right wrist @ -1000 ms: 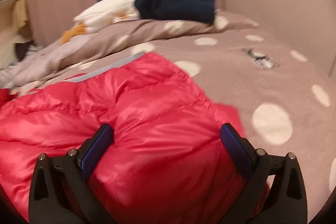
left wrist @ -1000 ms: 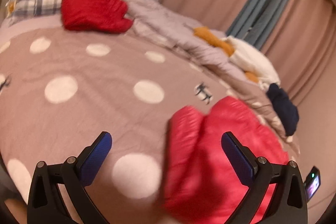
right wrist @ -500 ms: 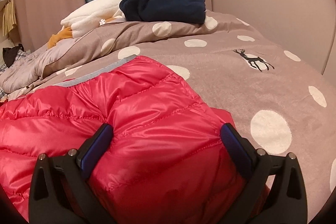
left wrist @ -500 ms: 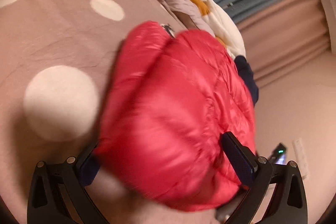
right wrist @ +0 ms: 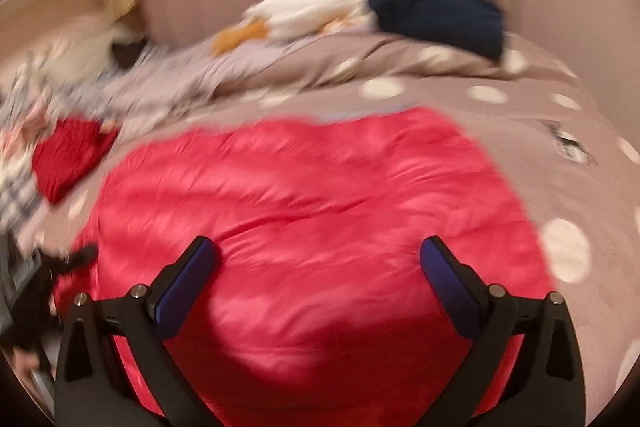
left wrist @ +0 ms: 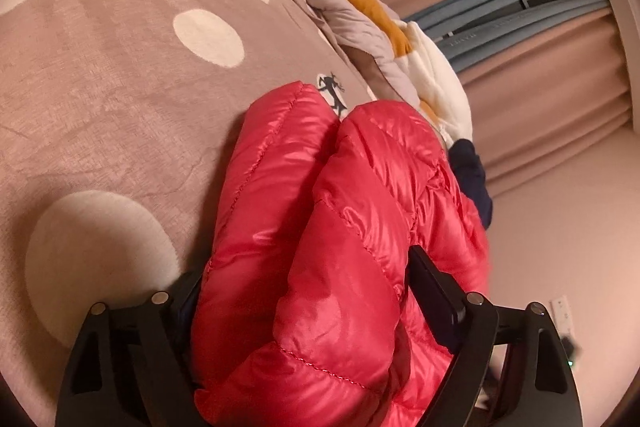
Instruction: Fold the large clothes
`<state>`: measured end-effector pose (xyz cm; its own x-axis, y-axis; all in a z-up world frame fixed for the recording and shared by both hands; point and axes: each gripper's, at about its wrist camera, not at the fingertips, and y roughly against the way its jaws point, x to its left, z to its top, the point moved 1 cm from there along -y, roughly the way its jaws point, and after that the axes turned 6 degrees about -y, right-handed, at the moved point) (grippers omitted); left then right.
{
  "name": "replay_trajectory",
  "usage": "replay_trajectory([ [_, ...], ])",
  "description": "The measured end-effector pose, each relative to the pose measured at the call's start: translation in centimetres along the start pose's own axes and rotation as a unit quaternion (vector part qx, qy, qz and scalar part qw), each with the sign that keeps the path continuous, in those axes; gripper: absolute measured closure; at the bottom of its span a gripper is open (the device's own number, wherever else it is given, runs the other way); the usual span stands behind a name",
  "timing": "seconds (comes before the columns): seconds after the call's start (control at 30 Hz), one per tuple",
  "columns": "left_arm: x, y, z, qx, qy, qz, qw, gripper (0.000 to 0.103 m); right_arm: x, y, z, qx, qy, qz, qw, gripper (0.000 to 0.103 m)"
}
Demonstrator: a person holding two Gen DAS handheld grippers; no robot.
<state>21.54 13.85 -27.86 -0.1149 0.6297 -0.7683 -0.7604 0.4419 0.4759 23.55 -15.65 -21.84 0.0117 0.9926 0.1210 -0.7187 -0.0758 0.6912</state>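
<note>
Your left gripper (left wrist: pixel 308 291) straddles the red puffer jacket (left wrist: pixel 344 227), its jaws spread wide around a thick bunch of padding — whether they are squeezing it or only bracketing it, you cannot tell from here. Your right gripper (right wrist: pixel 318 267) hangs above the same jacket (right wrist: pixel 304 195) with its jaws parted and nothing between them.

The jacket lies on the spotted bedspread (left wrist: pixel 120 67), doubled into a plump bundle, so the folding looks well along; what is probably left is a last tuck or flattening and setting it aside. A dark blue garment (right wrist: pixel 440 19) and a second red garment (right wrist: pixel 68 155) lie further off — how neatly, the blur hides.

No brand or label is legible; the bedspread carries only a small deer print (left wrist: pixel 334 93).
</note>
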Motion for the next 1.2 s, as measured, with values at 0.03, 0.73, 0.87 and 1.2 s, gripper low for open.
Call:
replay_trajectory([
  [0.03, -0.1, -0.1, -0.1, 0.011, 0.000, -0.013, 0.9999, 0.016, 0.5, -1.8, -0.6, 0.015, 0.030, -0.030, 0.999, 0.000],
  [0.73, -0.9, -2.3, -0.2, 0.027, 0.015, -0.002, 0.9995, 0.040, -11.3, 4.1, -2.0, -0.023, -0.210, -0.068, 0.975, 0.001],
  [0.87, -1.0, -2.2, -0.1, 0.027, 0.013, 0.009, 0.9995, 0.043, -13.5, 1.0, -5.5, 0.035, -0.249, -0.057, 0.966, 0.001],
  [1.2, -3.2, 2.2, 2.4, -0.050, -0.069, 0.099, 0.9915, 0.060, -7.6, 1.1, -6.1, 0.044, -0.205, 0.030, 0.977, 0.056],
])
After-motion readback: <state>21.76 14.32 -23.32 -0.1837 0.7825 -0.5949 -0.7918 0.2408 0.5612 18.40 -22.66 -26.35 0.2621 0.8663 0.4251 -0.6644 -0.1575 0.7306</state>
